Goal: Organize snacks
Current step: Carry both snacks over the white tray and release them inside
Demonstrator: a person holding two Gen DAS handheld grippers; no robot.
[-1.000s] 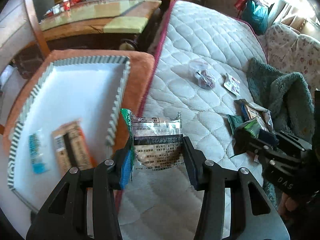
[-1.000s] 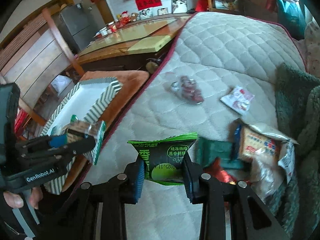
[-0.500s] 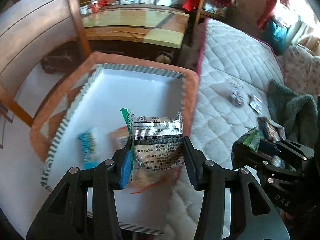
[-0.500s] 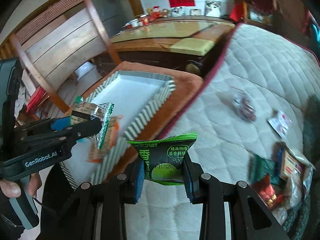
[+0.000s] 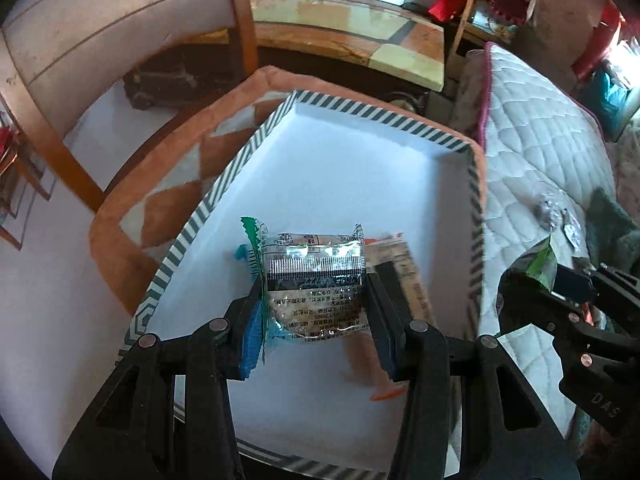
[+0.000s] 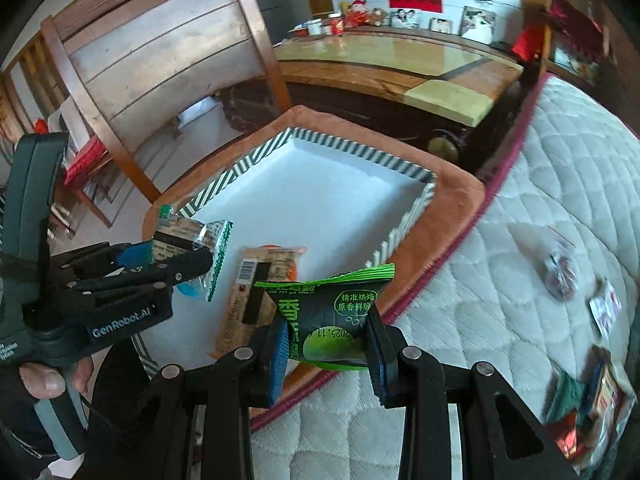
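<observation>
My left gripper (image 5: 316, 312) is shut on a clear silver snack packet (image 5: 314, 280) with a green edge and hangs over the white tray (image 5: 340, 176) with its striped rim. Under it an orange-brown snack pack (image 5: 404, 276) and a blue packet lie in the tray. My right gripper (image 6: 326, 344) is shut on a dark green snack packet (image 6: 332, 312) above the tray's near right corner (image 6: 404, 220) and the mattress edge. The right wrist view also has the left gripper (image 6: 188, 264) with its silver packet (image 6: 192, 236) at the left, and the orange-brown pack (image 6: 248, 296) in the tray.
The tray rests on an orange cushion (image 6: 452, 204) beside a quilted white mattress (image 6: 540, 208). Several loose snacks (image 6: 588, 400) lie on the mattress at the right. A wooden chair back (image 6: 160, 56) and a low table (image 6: 400, 60) stand beyond. A hand (image 6: 44, 376) holds the left gripper.
Both grippers have swung left from over the mattress to the tray, each still holding its packet. The left one is now over the tray's inside, above the snacks lying there.
</observation>
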